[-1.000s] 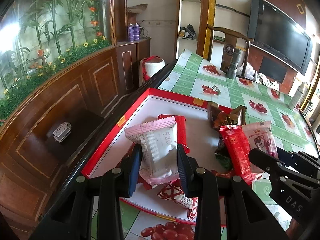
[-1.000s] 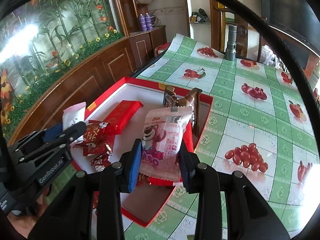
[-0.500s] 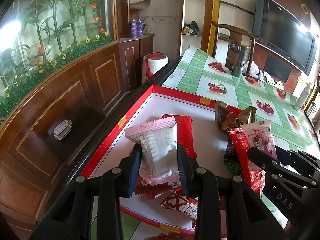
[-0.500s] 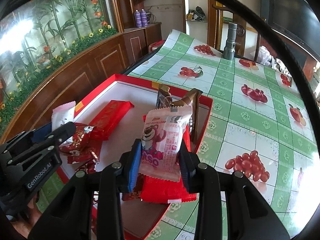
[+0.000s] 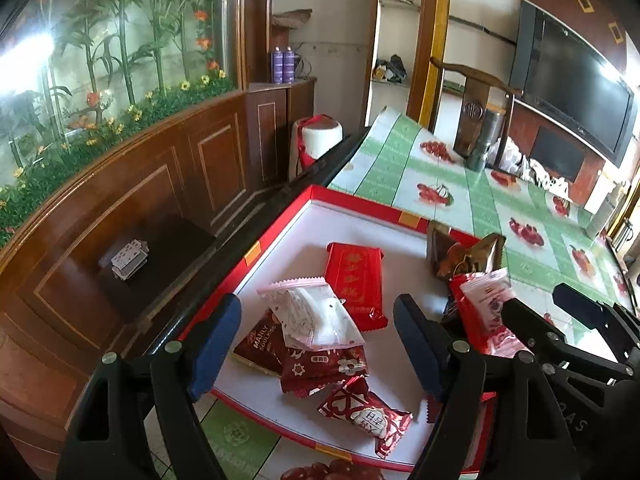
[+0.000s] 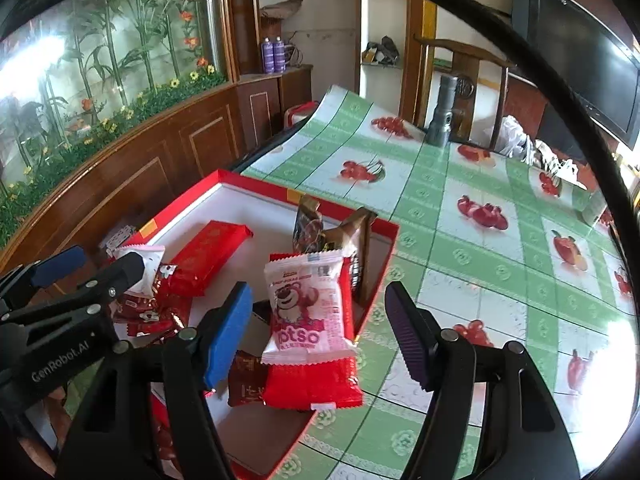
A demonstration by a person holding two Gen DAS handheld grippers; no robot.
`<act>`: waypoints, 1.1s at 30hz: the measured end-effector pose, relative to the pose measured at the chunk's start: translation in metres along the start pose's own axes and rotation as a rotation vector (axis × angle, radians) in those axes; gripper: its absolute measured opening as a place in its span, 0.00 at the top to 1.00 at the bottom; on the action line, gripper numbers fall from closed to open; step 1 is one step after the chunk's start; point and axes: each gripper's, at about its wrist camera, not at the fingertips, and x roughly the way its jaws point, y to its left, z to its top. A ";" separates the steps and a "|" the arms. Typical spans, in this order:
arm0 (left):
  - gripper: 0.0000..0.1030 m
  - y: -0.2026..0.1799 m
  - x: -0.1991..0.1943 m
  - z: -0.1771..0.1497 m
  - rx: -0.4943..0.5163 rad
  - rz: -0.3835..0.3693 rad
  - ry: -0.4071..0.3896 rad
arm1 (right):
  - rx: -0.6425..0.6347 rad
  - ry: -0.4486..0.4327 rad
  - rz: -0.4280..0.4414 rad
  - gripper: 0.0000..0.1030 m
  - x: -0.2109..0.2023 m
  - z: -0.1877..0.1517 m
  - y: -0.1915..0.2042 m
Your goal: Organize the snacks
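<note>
- Low in the left wrist view, the left gripper (image 5: 316,344) stands wide, its jaws having just opened; the white-and-pink packet (image 5: 314,314) lies loose between them on red snacks (image 5: 320,364) inside the red box (image 5: 280,224).
- Low in the right wrist view, the right gripper (image 6: 318,336) is likewise spread, just opened, pads clear of the pink bear packet (image 6: 308,306), which rests on a red packet (image 6: 312,384) at the box's near right corner.
- Mid-frame lie a flat red bar (image 5: 354,280) and brown packets (image 5: 464,254).
- Step in hand, as I judge: both drops look done. Next, lift clear and find further snacks; none show on the green tablecloth (image 6: 460,240).
</note>
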 end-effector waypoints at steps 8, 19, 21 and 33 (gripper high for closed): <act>0.24 -0.010 -0.019 -0.002 0.009 -0.024 -0.026 | 0.024 -0.042 -0.050 0.32 -0.028 -0.005 -0.015; 0.21 -0.043 -0.047 -0.009 0.048 -0.093 -0.068 | 0.041 -0.124 -0.171 0.06 -0.078 -0.023 -0.045; 0.21 -0.049 -0.051 -0.011 0.061 -0.107 -0.073 | 0.048 -0.143 -0.188 0.03 -0.089 -0.025 -0.051; 0.20 -0.090 -0.073 -0.021 0.123 -0.179 -0.065 | 0.131 -0.178 -0.234 0.00 -0.129 -0.045 -0.090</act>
